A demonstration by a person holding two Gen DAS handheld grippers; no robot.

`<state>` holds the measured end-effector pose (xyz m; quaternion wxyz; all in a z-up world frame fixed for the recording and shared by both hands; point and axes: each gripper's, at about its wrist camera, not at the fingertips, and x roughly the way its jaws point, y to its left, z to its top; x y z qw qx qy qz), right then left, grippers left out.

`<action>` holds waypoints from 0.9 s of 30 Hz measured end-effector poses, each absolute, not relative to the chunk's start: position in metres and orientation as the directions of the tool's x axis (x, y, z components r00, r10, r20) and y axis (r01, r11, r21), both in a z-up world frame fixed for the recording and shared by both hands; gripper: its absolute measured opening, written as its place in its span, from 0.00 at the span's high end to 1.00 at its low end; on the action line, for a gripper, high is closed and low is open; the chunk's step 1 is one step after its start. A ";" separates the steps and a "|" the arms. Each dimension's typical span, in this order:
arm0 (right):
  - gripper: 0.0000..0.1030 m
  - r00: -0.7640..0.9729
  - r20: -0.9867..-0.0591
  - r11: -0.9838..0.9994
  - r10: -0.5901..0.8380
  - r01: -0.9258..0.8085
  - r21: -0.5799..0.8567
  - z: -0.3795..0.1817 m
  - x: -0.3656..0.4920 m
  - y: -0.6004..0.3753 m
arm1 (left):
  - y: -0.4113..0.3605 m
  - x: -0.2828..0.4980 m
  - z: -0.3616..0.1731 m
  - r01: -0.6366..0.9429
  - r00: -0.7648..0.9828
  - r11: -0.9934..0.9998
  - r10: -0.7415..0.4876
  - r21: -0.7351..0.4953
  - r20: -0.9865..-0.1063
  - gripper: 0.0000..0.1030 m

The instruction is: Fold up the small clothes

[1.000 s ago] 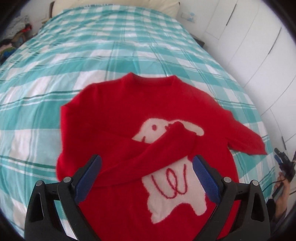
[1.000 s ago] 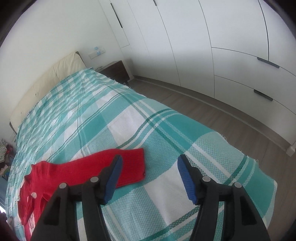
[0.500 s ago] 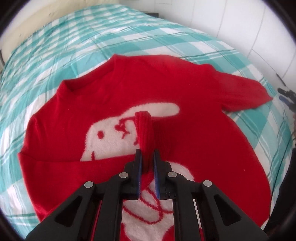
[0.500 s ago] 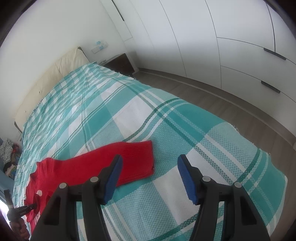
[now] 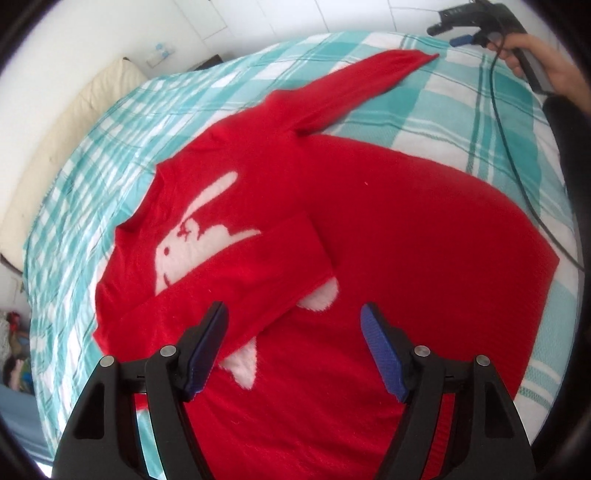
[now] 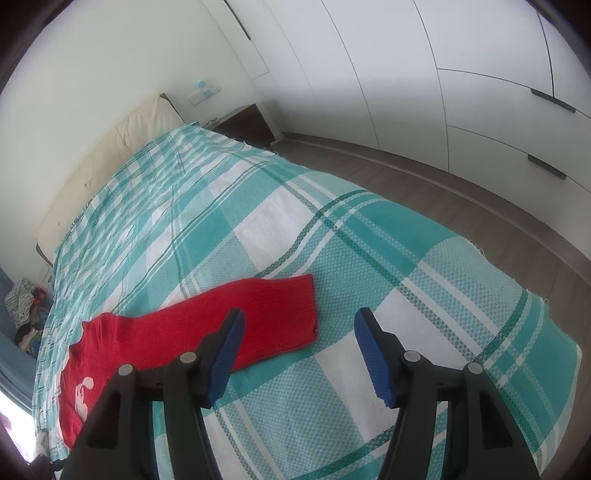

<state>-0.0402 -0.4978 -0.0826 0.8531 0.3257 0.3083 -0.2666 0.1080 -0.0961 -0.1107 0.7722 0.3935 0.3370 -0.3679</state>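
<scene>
A small red sweater point(image 5: 406, 229) with a white rabbit point(image 5: 199, 243) lies flat on the bed. One sleeve point(image 5: 236, 280) is folded across the chest, over the rabbit. The other sleeve point(image 5: 354, 85) stretches out flat toward the far right. My left gripper point(image 5: 293, 347) is open and empty, just above the sweater's lower part. My right gripper point(image 6: 299, 354) is open and empty, hovering next to the cuff of the stretched sleeve point(image 6: 258, 317). The right gripper also shows in the left wrist view point(image 5: 461, 29), held in a hand.
The bed has a teal and white checked cover point(image 6: 332, 236) and a cream headboard point(image 6: 110, 155). White wardrobes point(image 6: 443, 74) and wooden floor point(image 6: 461, 206) lie past the bed's edge. A nightstand point(image 6: 243, 125) stands by the headboard. Clutter point(image 6: 26, 306) lies at the far side.
My left gripper was shut on the folded sleeve's cuff half a second ago; it has let go, opened and drawn back. The right gripper stayed open and crept closer to the other cuff.
</scene>
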 end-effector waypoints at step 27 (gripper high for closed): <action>0.40 0.668 -0.680 0.637 -0.303 0.672 0.376 -0.076 -0.049 -0.498 | 0.261 0.256 -0.067 -0.332 0.608 0.941 0.264 0.061 -0.749 0.94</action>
